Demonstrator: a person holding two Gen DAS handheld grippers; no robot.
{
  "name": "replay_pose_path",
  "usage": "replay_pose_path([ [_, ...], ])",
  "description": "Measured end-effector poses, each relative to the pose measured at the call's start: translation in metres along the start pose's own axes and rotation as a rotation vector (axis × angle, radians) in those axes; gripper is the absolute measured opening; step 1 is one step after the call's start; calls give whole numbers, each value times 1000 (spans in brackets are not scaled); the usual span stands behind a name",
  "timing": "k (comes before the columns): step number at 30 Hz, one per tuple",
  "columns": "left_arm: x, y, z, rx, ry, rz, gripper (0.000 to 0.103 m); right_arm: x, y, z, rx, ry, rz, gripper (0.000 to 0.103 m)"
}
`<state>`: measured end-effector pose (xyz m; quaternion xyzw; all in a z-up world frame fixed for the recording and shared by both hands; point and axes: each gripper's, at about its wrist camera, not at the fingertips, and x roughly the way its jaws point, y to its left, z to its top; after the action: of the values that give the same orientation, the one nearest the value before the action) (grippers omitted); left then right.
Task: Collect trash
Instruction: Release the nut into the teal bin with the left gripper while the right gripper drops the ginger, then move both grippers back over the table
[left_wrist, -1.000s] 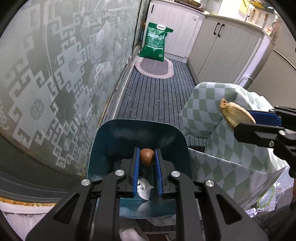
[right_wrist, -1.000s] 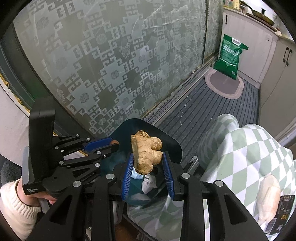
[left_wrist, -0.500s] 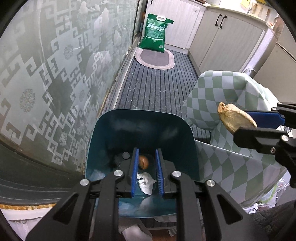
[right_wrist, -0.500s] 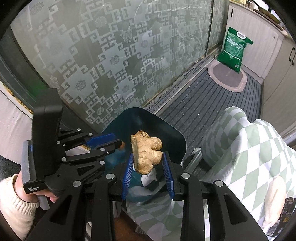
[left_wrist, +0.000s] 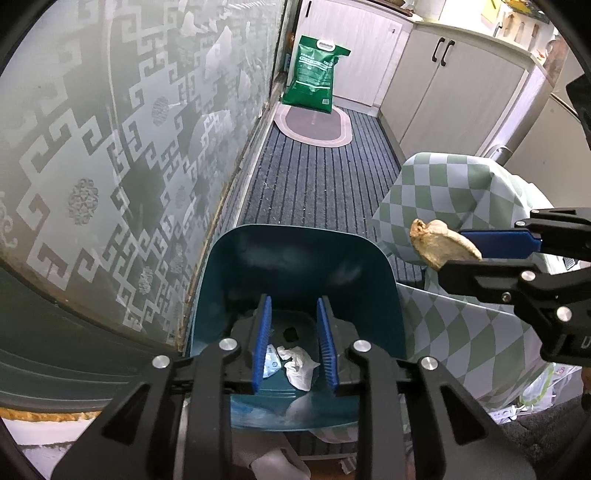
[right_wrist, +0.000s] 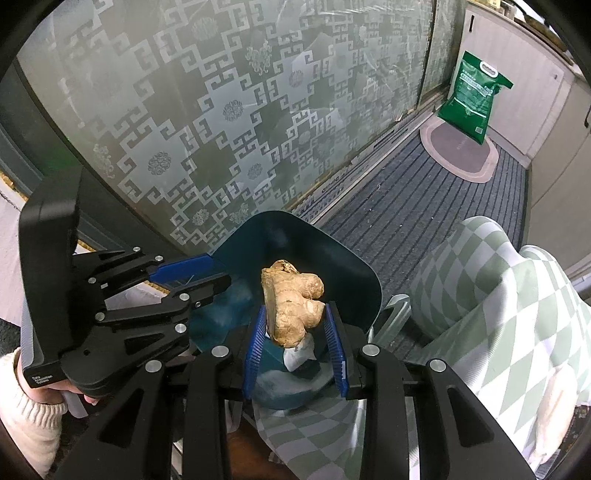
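A dark teal bin stands below both grippers, with crumpled white paper and a small dark item at its bottom. My left gripper is open and empty over the bin's mouth. My right gripper is shut on a knobbly piece of ginger and holds it above the bin. The ginger also shows in the left wrist view, right of the bin. The left gripper shows in the right wrist view, at the bin's left rim.
A green-and-white checked cloth covers a surface right of the bin. A patterned frosted glass door runs along the left. A striped grey mat, an oval rug, a green bag and white cabinets lie beyond.
My left gripper let go of a round brown item, which dropped into the bin, and its jaws opened wider. My right gripper kept hold of the ginger, staying above the bin.
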<state>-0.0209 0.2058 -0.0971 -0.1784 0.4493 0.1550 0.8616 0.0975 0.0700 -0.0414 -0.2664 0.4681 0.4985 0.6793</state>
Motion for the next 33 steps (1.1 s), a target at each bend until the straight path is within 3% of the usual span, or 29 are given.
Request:
replay_pose_path([
  [5,-8,7,1,-18,-32,12,33,5,-1,1,10,8,12,33],
  [8,-14,11,2,-35,-57,19,39,1,-1,3,15,-10,18,33],
  [14,-23,7,6,-43,-95,3,40,-11,-2,6,19,-61,8,33],
  [23,-51,-34,12,36,-192,-89,46,-44,-17,2,46,-156,-9,33],
  [27,-54,-56,13,57,-209,-128,53,-67,-33,-9,76,-209,-43,43],
  [33,-58,-91,14,94,-229,-176,54,-103,-63,-30,125,-269,-83,44],
])
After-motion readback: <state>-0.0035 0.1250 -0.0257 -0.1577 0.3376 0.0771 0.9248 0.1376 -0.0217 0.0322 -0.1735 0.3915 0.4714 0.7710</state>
